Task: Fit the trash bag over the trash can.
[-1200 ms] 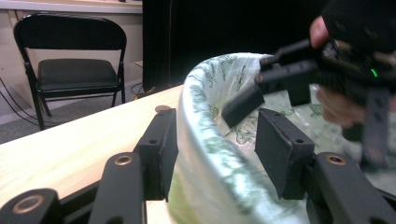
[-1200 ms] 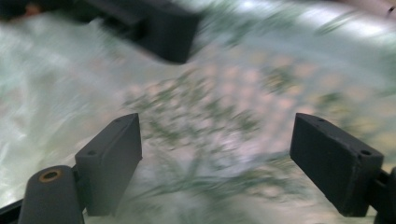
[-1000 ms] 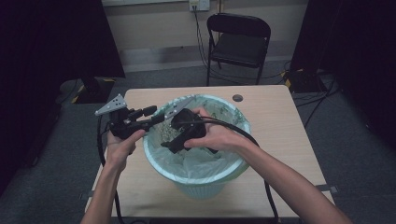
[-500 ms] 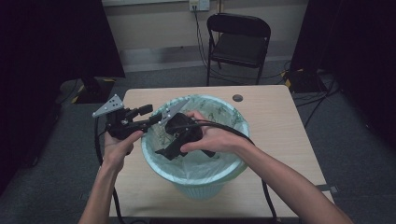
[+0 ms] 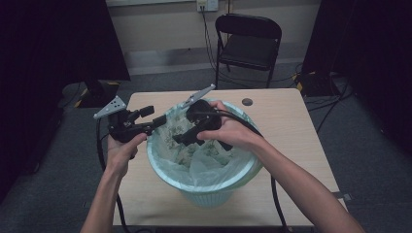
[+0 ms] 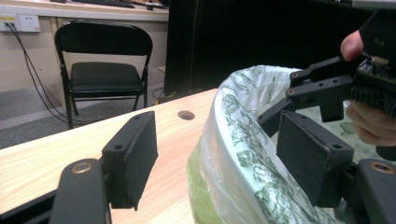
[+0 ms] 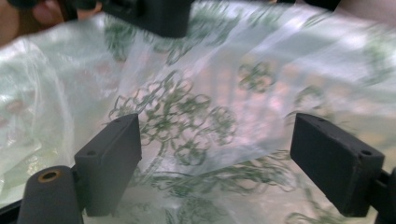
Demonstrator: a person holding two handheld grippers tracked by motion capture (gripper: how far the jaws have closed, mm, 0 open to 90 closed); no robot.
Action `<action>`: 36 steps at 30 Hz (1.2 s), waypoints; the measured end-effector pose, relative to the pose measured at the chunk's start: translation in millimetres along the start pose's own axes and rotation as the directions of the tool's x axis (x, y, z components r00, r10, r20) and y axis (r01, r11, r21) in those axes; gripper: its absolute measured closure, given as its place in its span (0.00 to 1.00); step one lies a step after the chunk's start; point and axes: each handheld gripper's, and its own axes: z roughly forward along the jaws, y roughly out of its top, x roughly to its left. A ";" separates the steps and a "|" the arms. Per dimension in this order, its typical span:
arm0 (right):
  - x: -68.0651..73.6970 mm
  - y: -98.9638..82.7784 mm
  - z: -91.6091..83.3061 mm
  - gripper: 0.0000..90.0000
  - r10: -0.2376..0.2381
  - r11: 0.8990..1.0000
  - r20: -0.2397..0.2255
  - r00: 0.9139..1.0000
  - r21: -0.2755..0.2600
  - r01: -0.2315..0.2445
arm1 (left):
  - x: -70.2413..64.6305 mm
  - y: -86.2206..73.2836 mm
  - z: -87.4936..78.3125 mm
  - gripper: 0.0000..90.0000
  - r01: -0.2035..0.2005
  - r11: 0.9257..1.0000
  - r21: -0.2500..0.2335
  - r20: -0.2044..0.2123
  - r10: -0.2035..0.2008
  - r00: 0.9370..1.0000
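Basically no readable text; left claw (image 6: 212, 163) just opened astride bag rim (image 6: 233, 121), right claw (image 7: 217, 163) apart.

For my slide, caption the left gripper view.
Left gripper, jaws open astride the rim of the bin liner, as the right gripper reaches inside.

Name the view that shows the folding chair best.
The left gripper view: the folding chair stands large and sharp there, seat, backrest and legs all clear beyond the table. The high view shows it smaller, at the top behind the table. The right gripper view looks into the bin liner.
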 end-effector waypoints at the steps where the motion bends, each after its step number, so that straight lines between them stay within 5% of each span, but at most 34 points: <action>1: -1.5 0.8 -2.2 0.18 0.003 1.000 0.006 1.000 -0.011 -0.003 | 0.3 0.1 -0.4 0.30 -0.002 1.000 0.003 -0.002 0.002 1.000; 9: -15.6 3.5 -16.6 0.18 0.041 0.997 0.057 0.998 -0.071 -0.037 | -1.0 1.0 0.4 0.25 0.007 1.000 0.003 -0.012 -0.007 1.000; 16: -31.5 7.1 -31.7 0.18 0.116 0.981 0.092 0.989 -0.168 -0.100 | -2.5 3.0 -0.4 0.21 0.001 1.000 0.000 -0.008 -0.001 1.000; 36: -54.8 5.2 -72.6 0.17 0.209 0.953 0.157 0.965 -0.255 -0.165 | 1.6 6.9 -5.9 0.24 0.028 1.000 -0.009 -0.039 -0.029 0.999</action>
